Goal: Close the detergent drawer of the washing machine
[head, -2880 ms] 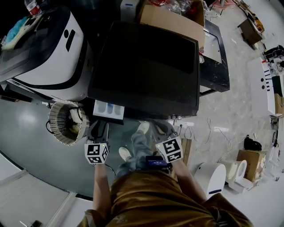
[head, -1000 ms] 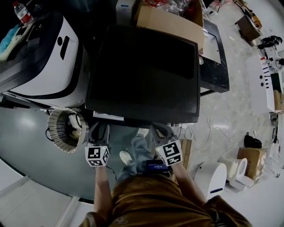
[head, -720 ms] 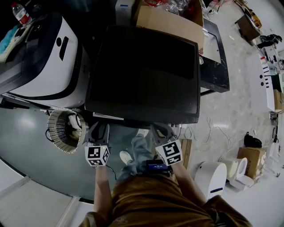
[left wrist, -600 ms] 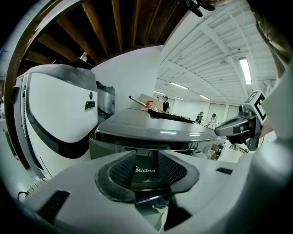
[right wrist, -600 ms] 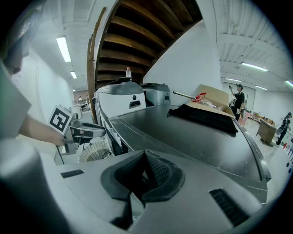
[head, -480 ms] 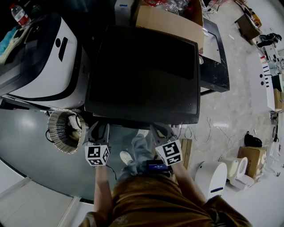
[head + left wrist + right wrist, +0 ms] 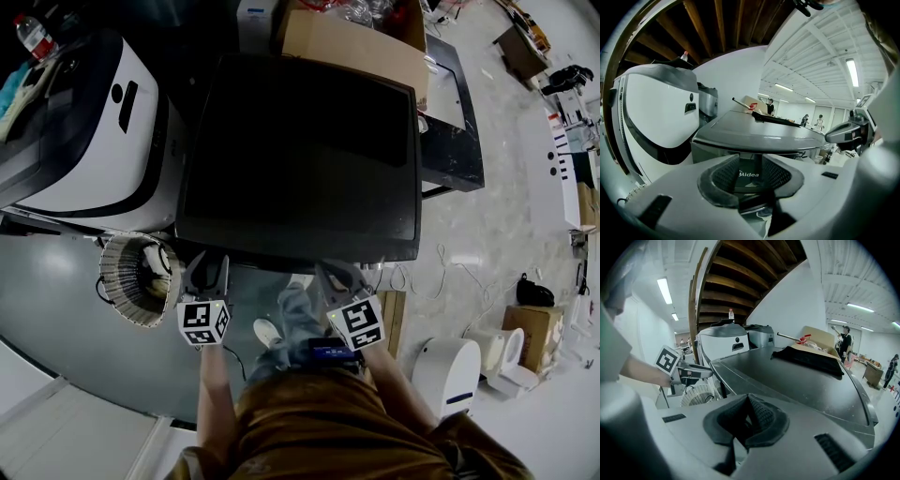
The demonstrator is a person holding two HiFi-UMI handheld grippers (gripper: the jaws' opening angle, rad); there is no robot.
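**Drawer flush in washer; both grippers empty at its front edge**

- Washer [image 7: 300, 150]: dark top, fills the centre of the head view.
- Drawer [image 7: 749, 176]: sits in the washer's front face at lower left. Nothing juts past the front edge. The "Midea" lettering shows straight ahead in the left gripper view.
- Left gripper [image 7: 207, 264]: jaws apart, nothing between them, tips just before the drawer front.
- Right gripper [image 7: 342, 274]: pads pressed together, holding nothing, near the front edge, lower centre.
- Box [image 7: 352, 42]: cardboard, open, behind the washer at top centre. It holds crumpled clear plastic and something red.
- Basket [image 7: 122, 281]: round, ribbed, on the floor at left, beside the left gripper. A white object and a cable lie inside; I cannot tell what the object is.
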